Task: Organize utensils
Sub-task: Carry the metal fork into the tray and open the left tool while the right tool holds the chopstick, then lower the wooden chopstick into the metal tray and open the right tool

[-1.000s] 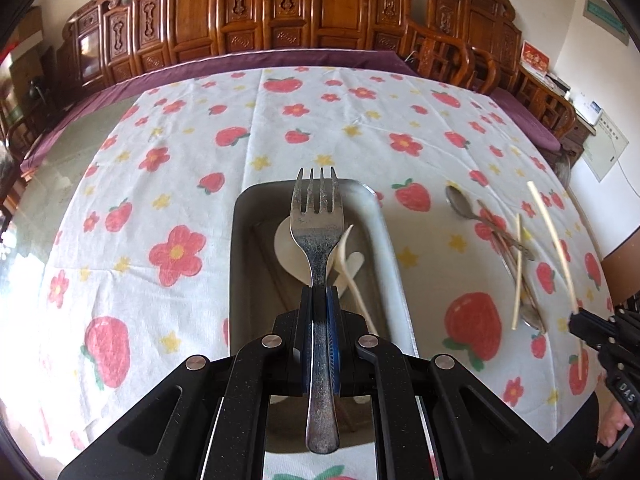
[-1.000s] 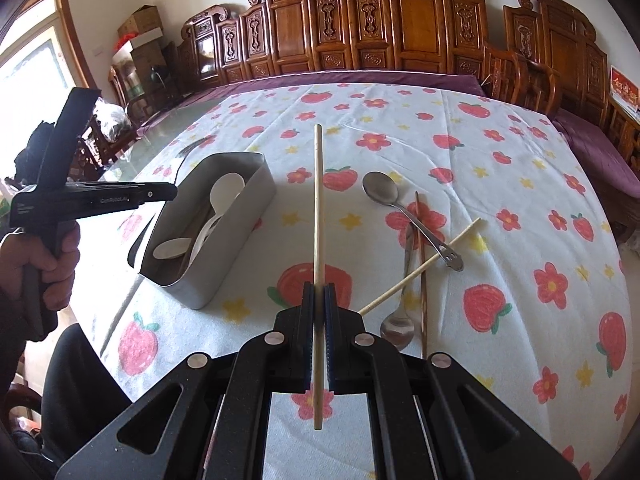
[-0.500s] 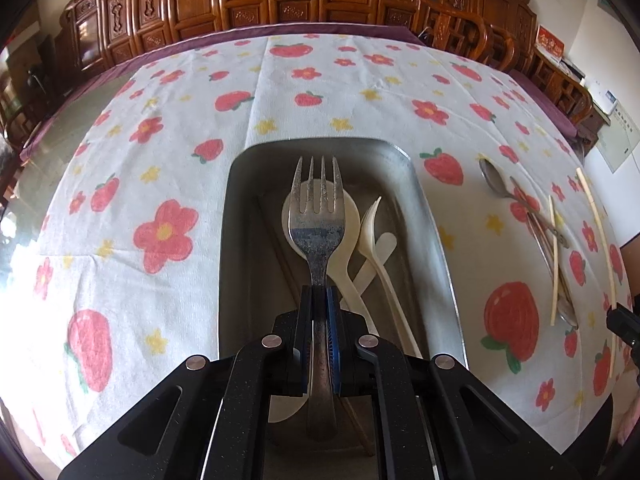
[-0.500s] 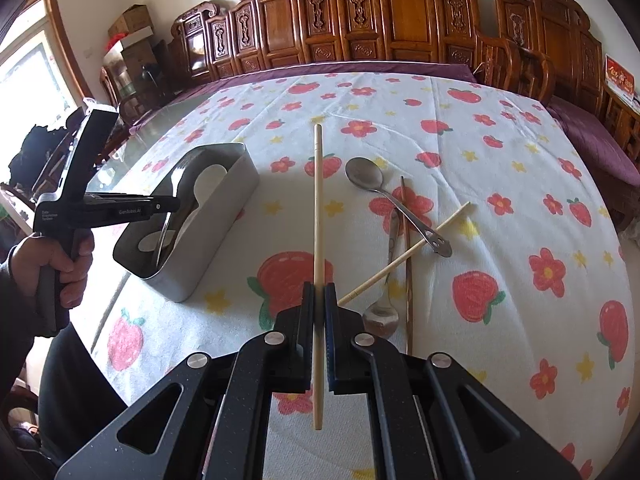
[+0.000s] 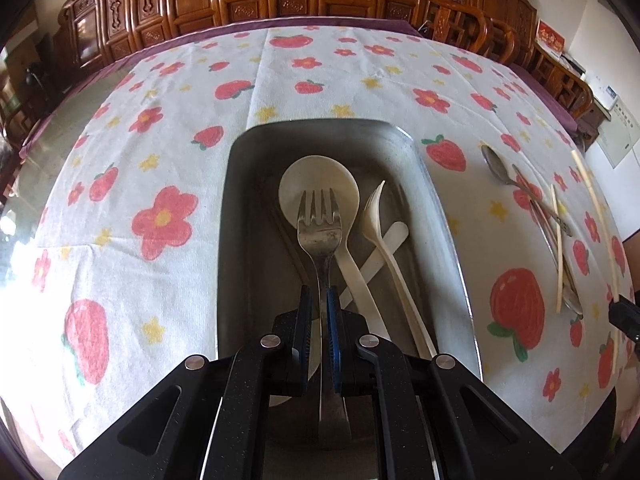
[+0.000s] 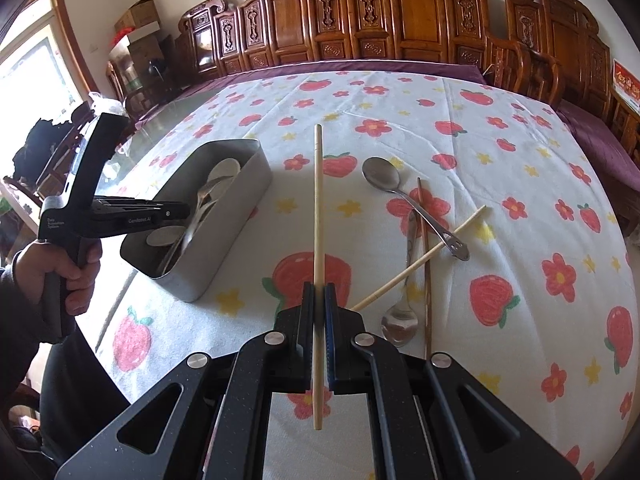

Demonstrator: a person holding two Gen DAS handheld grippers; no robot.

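With the left gripper (image 5: 319, 300) clamped on the metal fork (image 5: 319, 222) low inside the steel tray (image 5: 232, 216) near the table's left edge, releasing it could jostle the white spoon (image 5: 316, 184) (right gripper (image 6: 319, 300) grips a chopstick (image 6: 318, 200), which may slip).

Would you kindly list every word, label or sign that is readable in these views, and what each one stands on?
"GenRobot.AI": side of the left hand-held gripper, right wrist view.
"Data" over two more small lines: its grip, too small to read surely.
Red sign with gold characters by the wall: too blurred to read.
White wall chart, left wrist view: print too small to read.
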